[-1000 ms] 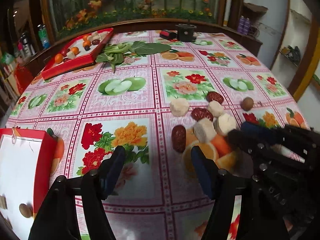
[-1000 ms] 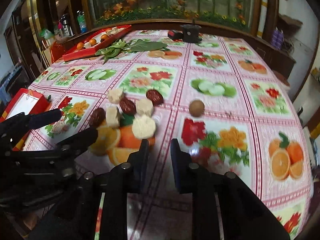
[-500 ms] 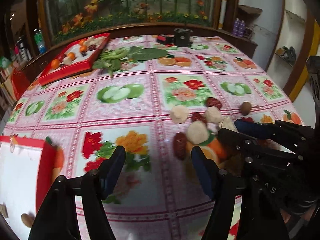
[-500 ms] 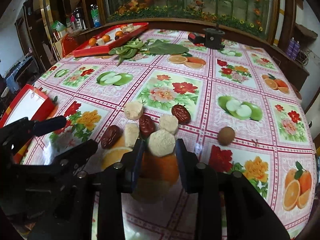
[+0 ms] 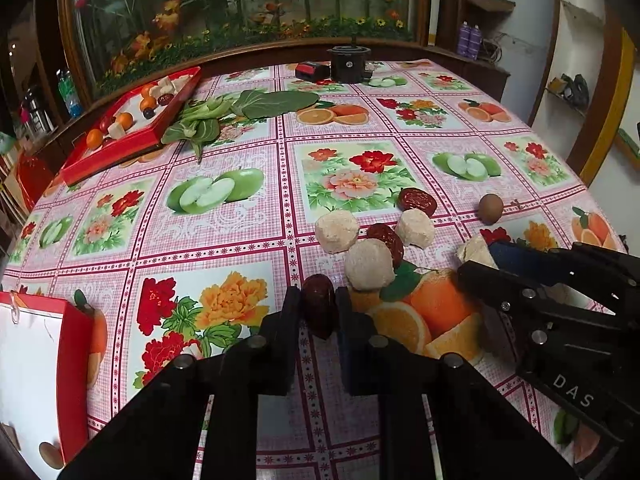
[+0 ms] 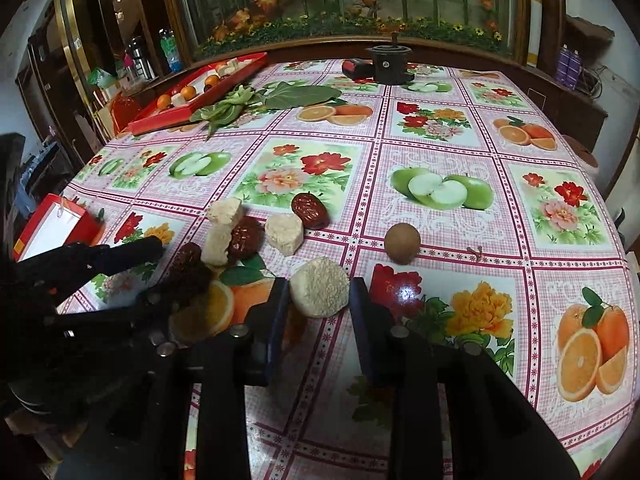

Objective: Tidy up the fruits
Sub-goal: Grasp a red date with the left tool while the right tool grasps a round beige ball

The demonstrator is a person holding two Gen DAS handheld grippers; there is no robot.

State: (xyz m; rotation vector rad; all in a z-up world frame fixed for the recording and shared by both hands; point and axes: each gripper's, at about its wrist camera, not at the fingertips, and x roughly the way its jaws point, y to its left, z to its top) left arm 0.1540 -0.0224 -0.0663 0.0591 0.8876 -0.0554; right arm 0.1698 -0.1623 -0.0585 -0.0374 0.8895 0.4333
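On the flowered tablecloth lies a cluster of pale round pieces point(image 5: 336, 230) and dark red dates point(image 5: 417, 200), with a brown round fruit point(image 5: 491, 207) to their right. My left gripper point(image 5: 318, 300) is shut on one red date point(image 5: 318, 312) at the near edge of the cluster. My right gripper point(image 6: 319, 286) has a pale round piece point(image 6: 320, 294) between its jaws; they are closing and both pads touch its sides. In the right wrist view the left gripper point(image 6: 176, 264) shows at the left with the date point(image 6: 190, 258).
A red tray point(image 5: 132, 148) with oranges, dates and pale pieces sits at the far left of the table. Leafy greens point(image 5: 248, 108) lie beside it. A red box point(image 5: 76, 360) with a white inside stands near left. A black device point(image 5: 349, 65) is at the far edge.
My left jaws were wide apart and have closed on the red date. My right gripper has moved forward and taken the pale round piece between its jaws.
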